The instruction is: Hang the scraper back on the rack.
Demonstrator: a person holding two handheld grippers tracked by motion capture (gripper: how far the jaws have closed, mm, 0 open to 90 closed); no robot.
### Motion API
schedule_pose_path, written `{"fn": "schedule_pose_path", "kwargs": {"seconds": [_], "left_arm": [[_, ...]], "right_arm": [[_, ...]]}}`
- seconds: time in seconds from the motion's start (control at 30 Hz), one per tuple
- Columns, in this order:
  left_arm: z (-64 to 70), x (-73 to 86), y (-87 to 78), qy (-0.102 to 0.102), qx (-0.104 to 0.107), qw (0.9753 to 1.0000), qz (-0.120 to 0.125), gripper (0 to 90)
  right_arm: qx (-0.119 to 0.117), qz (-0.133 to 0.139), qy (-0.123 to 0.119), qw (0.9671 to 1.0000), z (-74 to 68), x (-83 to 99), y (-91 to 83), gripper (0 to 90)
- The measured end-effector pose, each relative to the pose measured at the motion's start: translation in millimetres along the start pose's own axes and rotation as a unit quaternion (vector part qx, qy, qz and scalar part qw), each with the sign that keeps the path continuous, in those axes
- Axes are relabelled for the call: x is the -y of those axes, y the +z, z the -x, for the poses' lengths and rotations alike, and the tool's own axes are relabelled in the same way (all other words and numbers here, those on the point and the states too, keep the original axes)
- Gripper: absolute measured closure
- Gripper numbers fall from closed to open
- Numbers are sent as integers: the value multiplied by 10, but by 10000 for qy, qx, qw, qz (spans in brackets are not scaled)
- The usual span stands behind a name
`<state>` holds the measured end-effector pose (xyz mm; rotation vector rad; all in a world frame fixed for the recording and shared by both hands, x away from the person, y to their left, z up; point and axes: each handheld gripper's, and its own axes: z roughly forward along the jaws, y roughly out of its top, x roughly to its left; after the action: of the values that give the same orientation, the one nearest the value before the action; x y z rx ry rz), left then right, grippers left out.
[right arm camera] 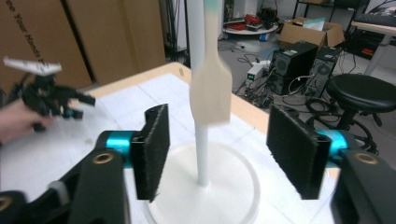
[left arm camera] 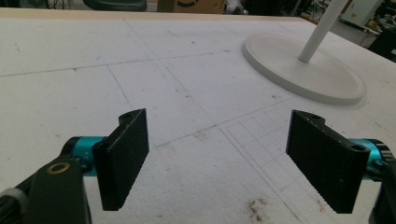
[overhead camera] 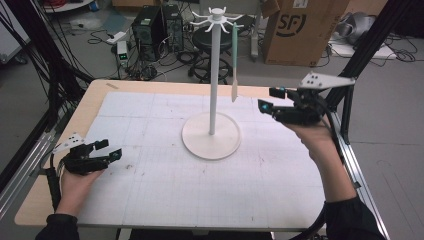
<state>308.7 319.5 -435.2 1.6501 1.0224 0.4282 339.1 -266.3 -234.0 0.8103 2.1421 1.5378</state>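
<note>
A white stand (overhead camera: 214,75) with a round base (overhead camera: 210,138) rises from the middle of the table. From one of its top hooks hangs a spatula (overhead camera: 234,60) with a pale green handle and a cream blade (right arm camera: 211,88). My right gripper (overhead camera: 270,99) is held in the air just right of the blade, open, jaws wide and empty. In the right gripper view the blade hangs a little beyond the gap between the jaws, blurred. My left gripper (overhead camera: 109,149) rests low at the table's left, open, with nothing between its pads (left arm camera: 123,156).
The table is covered by a white gridded mat (overhead camera: 165,185). Off the table behind stand a black stool (overhead camera: 212,40), computer towers (overhead camera: 150,30) and a large cardboard box (overhead camera: 302,30). Black frame posts flank both sides.
</note>
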Motion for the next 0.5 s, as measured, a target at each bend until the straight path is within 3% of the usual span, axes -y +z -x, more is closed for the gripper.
{"fn": "schedule_pose_path", "kwargs": {"seconds": [0.3,0.5], "left_arm": [[6,3,23,35,-25,10000,8,217],[-6,21,56,125,-70,9999,-89,217]], "right_arm": [[-70,-115,450,9989,60,957,75,256],[21,-203,586,9981,132,1319,106,204]]}}
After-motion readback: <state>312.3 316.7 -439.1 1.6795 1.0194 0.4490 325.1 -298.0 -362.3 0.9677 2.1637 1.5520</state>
